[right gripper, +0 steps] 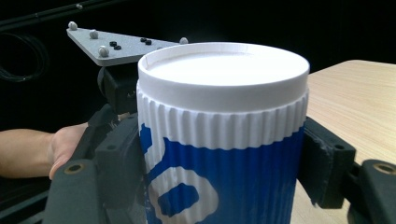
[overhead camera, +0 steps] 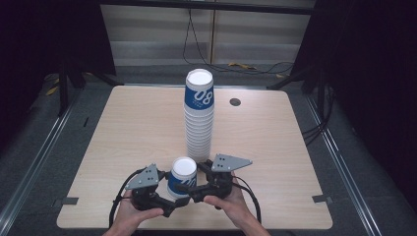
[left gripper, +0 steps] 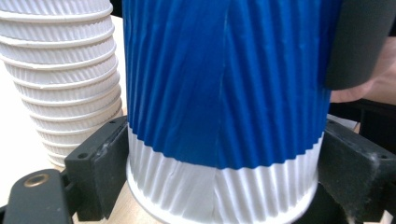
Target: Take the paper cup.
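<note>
A single blue-and-white ribbed paper cup (overhead camera: 183, 177) stands upside down on the wooden counter (overhead camera: 123, 128), just in front of a tall stack of matching cups (overhead camera: 199, 115) — the landmark at the counter's middle. The left tool (overhead camera: 169, 189) grasps the cup low on its wall, its black pads (left gripper: 100, 170) pressing the white band beside the stack's base, while the right tool (overhead camera: 189, 184) grips the same cup from the other side, nearer its closed white top. A person's hands hold both tools at the counter's near edge — well apart from a small round hole (overhead camera: 235, 102) beyond the stack.
</note>
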